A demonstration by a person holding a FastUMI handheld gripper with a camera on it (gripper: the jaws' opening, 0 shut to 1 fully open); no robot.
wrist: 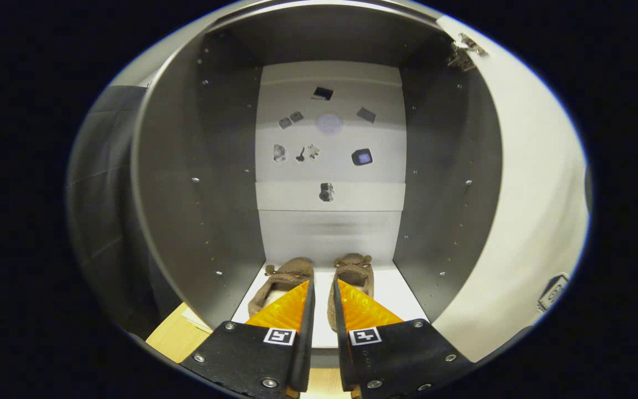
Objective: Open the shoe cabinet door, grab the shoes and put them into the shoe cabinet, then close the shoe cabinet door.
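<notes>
The shoe cabinet (186, 183) stands open in front of me, with grey side walls and a white back panel. Its white door (524, 221) is swung out to the right. Two brown slip-on shoes with small bows sit side by side on the cabinet's white bottom shelf (399, 293), toes toward the back: the left shoe (283, 274) and the right shoe (356, 269). My gripper (323, 284) reaches in at the shelf's front, one finger over each shoe's heel end. A narrow gap separates the fingers, and only bare white shelf shows between them.
Several small dark shapes dot the white back panel (330, 166). A metal hinge (466, 52) sits at the door's upper corner. A light wooden surface (172, 335) lies below the cabinet's front at the left, with dark cloth (103, 183) beyond the left wall.
</notes>
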